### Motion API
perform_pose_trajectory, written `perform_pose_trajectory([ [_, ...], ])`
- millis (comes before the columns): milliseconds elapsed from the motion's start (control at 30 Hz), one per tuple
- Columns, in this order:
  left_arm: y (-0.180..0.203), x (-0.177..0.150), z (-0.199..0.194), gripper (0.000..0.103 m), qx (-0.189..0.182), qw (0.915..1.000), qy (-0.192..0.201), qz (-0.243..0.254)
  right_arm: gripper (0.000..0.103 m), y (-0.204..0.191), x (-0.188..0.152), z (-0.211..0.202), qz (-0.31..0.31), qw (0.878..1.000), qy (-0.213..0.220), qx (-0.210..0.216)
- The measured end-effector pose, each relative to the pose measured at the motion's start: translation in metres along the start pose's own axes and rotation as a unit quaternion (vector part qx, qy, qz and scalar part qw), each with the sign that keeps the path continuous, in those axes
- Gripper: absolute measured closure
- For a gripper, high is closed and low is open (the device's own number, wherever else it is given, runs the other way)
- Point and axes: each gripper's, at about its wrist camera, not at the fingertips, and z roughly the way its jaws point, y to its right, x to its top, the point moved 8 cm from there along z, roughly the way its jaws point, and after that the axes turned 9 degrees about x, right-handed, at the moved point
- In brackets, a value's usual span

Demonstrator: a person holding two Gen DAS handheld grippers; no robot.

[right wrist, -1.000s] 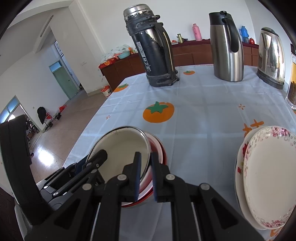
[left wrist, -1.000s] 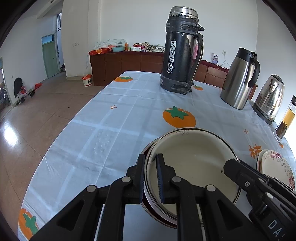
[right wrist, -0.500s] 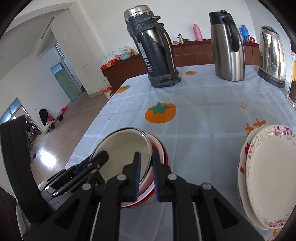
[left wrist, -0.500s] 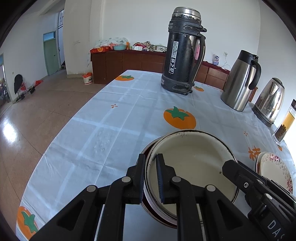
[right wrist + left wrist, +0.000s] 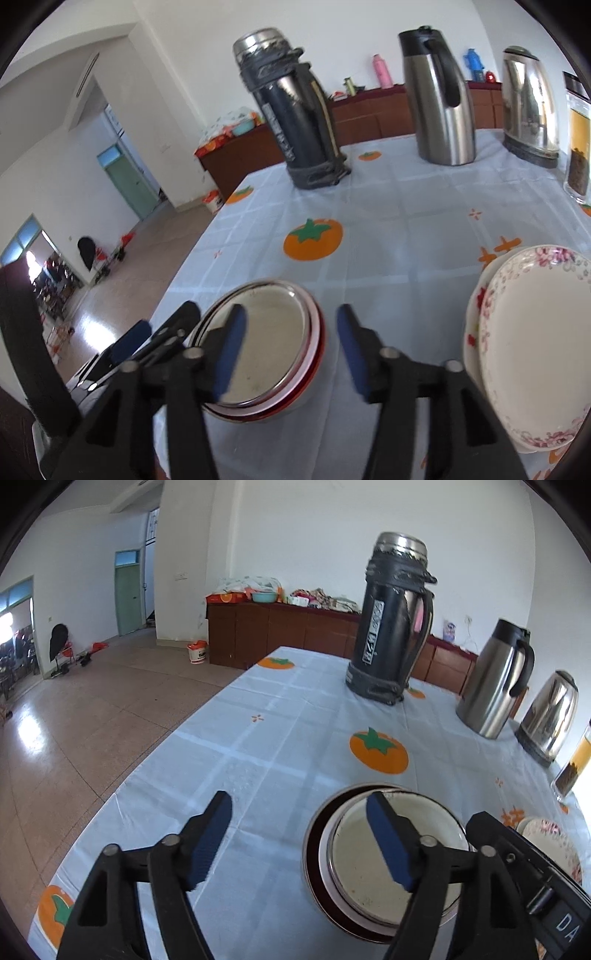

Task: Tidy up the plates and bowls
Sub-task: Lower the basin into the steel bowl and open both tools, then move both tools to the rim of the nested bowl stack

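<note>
While both grippers are spreading their jaws, the cream enamel bowl with the dark rim point(image 5: 391, 853) sits nested in a red-rimmed bowl point(image 5: 320, 350) on the pale blue tablecloth with orange persimmon prints point(image 5: 288, 738). The left gripper point(image 5: 299, 843) is opening, its left blue pad well off the rim and the other over the bowl, pressing on nothing. The right gripper point(image 5: 290, 350) is opening too, the near rim of the stack between its pads, neither one biting. So I'd say this is the let-go step of stacking bowls. The stack of white plates with pink floral borders point(image 5: 535, 332) sits just right of the bowls. Next move probably calls for backing both grippers straight off without nudging the stack, then checking for leftovers.
</note>
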Motion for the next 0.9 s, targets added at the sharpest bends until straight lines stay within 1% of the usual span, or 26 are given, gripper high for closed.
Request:
perform_pose_trajectory([
  [133,0.0,0.0,0.0,0.023,0.01,0.9999,0.002,0.008,0.044,0.0,0.002,-0.001,0.0,1.0,0.005,0.001],
  [167,0.0,0.0,0.0,0.023,0.013,0.9999,0.003,0.011,0.042,0.0,0.002,-0.002,0.0,1.0,0.007,0.002],
  [233,0.0,0.001,0.0,0.023,0.018,0.9997,0.007,0.015,0.033,0.001,0.004,-0.003,0.002,1.0,0.017,0.0],
  [367,-0.001,0.003,-0.004,0.023,0.028,0.9991,0.022,0.023,0.025,0.003,0.007,-0.011,0.003,0.999,0.041,-0.014],
  [433,-0.002,0.005,-0.006,0.023,0.035,0.9985,0.032,0.027,0.019,0.004,0.009,-0.014,0.007,0.998,0.055,-0.018],
  [500,-0.003,0.007,-0.008,0.023,0.037,0.9981,0.039,0.03,0.016,0.003,0.011,-0.018,0.008,0.997,0.073,-0.023],
  [633,-0.005,0.007,-0.011,0.023,0.027,0.9983,0.043,0.029,0.014,-0.001,0.012,-0.022,-0.002,0.996,0.085,-0.038],
  [700,-0.006,0.006,-0.013,0.023,0.027,0.998,0.047,0.032,0.014,-0.003,0.012,-0.025,-0.005,0.995,0.093,-0.044],
  [767,-0.006,0.004,-0.015,0.023,0.029,0.9977,0.051,0.034,0.011,-0.004,0.012,-0.03,-0.007,0.993,0.103,-0.051],
  [800,-0.007,0.002,-0.015,0.023,0.028,0.9976,0.052,0.036,0.009,-0.006,0.012,-0.033,-0.011,0.993,0.108,-0.055],
  [900,-0.009,-0.002,-0.016,0.023,0.018,0.9982,0.048,0.03,0.009,-0.008,0.01,-0.038,-0.028,0.991,0.115,-0.067],
])
